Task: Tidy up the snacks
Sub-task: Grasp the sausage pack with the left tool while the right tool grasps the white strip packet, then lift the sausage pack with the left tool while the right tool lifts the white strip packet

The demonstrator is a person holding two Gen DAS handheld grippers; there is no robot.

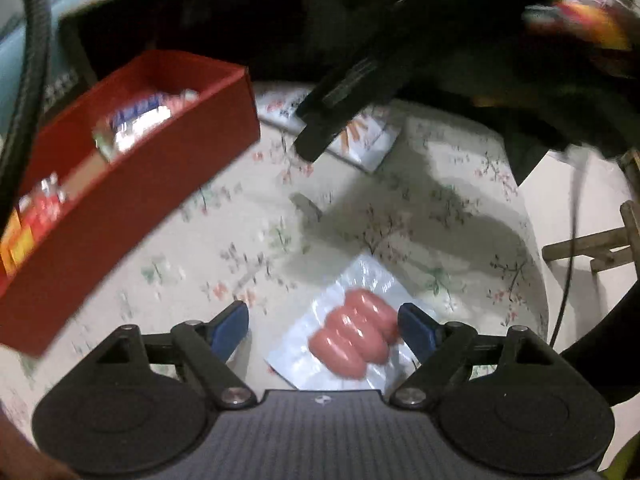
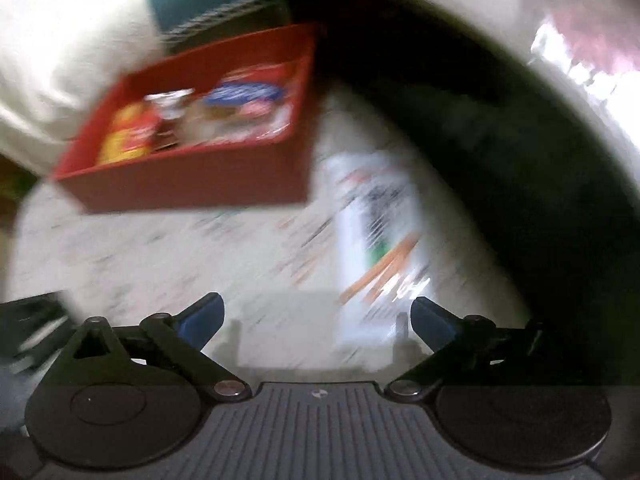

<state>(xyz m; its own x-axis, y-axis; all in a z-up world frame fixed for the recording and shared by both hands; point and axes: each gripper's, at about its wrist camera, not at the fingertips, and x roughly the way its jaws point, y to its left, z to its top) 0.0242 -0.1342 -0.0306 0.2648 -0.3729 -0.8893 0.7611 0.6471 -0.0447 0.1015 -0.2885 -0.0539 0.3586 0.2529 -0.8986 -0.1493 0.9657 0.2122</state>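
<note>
A clear vacuum pack of three pink sausages lies on the floral tablecloth. My left gripper hangs over it, open; the pack sits nearer the right blue fingertip, and the left one is well apart from it. A red box holding several snack packets stands at the left. A white packet printed with orange sticks lies beside the red box. My right gripper is open just above its near end, also seen as a black shape. The right wrist view is heavily blurred.
Another white packet lies behind the stick packet. The round table's edge curves down the right, with a wooden frame and a cable beyond it. A thick dark hose runs down the far left.
</note>
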